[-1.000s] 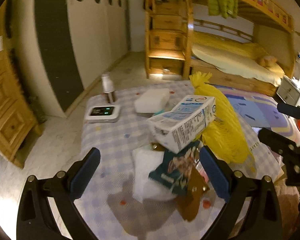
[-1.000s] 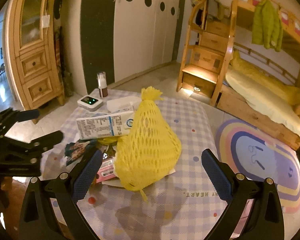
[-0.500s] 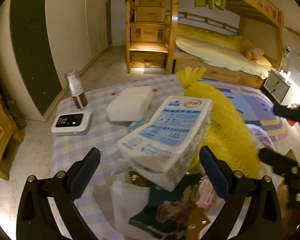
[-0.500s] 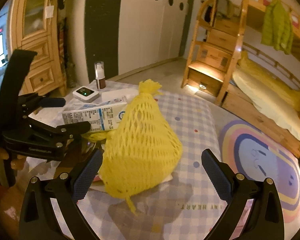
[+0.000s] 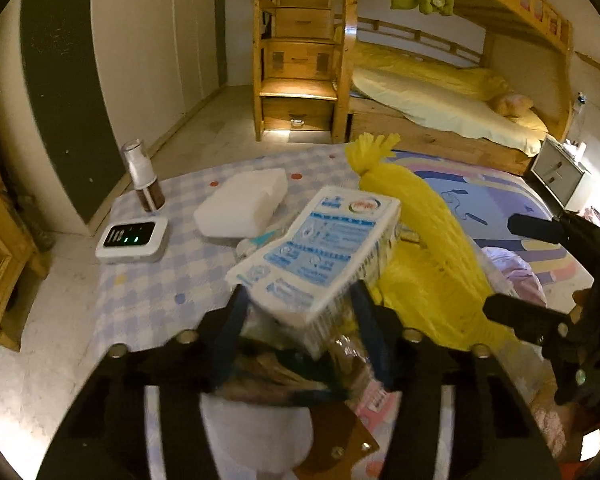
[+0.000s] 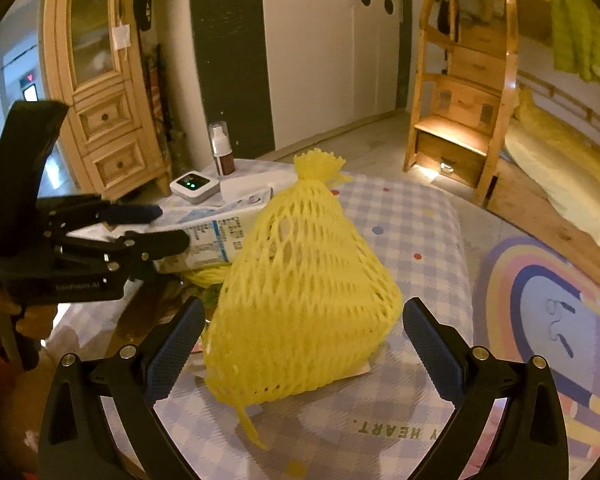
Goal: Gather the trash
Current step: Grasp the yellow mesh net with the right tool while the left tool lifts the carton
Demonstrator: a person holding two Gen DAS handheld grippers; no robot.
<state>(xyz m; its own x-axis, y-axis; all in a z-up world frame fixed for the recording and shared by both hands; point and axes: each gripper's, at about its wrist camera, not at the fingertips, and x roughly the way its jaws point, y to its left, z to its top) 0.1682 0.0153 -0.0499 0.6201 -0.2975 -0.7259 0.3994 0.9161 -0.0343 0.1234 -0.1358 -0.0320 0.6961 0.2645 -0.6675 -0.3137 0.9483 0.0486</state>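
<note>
The left gripper (image 5: 300,312) is closing on the milk carton (image 5: 320,252) atop the litter on the checked surface (image 5: 140,292); the right gripper (image 6: 300,344) stands wide apart around the yellow net bag (image 6: 304,288)

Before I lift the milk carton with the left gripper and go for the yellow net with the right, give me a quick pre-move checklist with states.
1. Milk carton between the left gripper fingers: ok, jaws are closing around its near end.
2. Firm pad contact on the carton: cannot tell, the frame is blurred there.
3. Carton free of the wrappers below it: cannot tell, it lies on the pile.
4. Right gripper open: ok, wide open.
5. Yellow net bag centred between the right fingers: ok, no touch yet.
6. White device and spray bottle away from both grippers: ok, they stand at the far corner of the table.
</note>
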